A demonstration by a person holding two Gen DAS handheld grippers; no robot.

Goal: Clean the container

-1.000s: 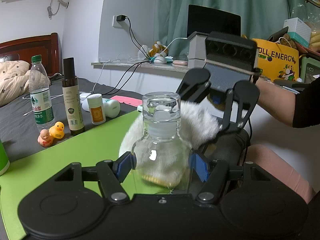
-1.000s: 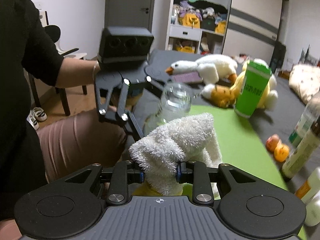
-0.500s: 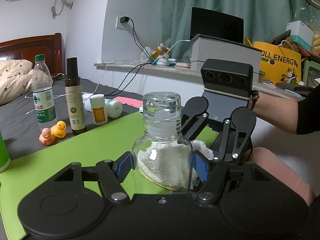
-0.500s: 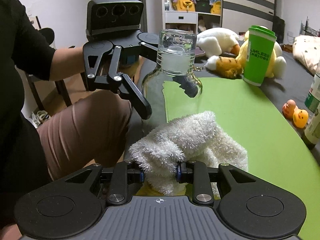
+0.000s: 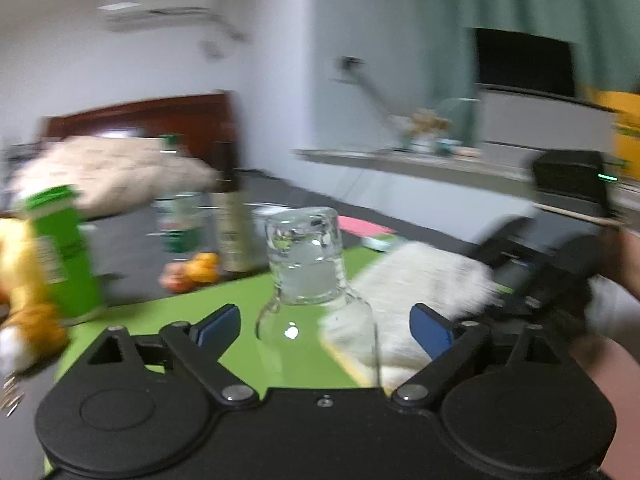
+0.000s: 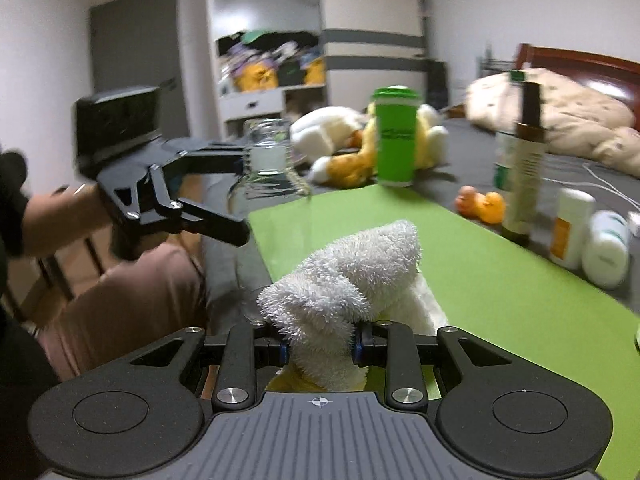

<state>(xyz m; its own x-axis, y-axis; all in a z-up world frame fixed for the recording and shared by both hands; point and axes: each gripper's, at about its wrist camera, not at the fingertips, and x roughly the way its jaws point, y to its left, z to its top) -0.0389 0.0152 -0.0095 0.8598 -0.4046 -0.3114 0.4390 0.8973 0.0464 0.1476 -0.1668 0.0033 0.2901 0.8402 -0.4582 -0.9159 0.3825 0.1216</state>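
Left gripper (image 5: 324, 330) jaws opening around glass bottle (image 5: 308, 276) at frame centre, pads apart from it, right gripper (image 6: 319, 346) pinching white cloth (image 6: 352, 276), right view alone showing shelves in upper centre

The bottle (image 5: 316, 280) is clear glass, glossy, with a bright glint low on its belly. The towel (image 6: 352, 280) is white terry cloth, shaggy and rough (a yellow layer shows underneath). The mat (image 6: 480, 280) looks smooth and matt green. Both grippers are matt black plastic with small shiny metal rivets. The headboard (image 6: 580, 60) is polished reddish wood.
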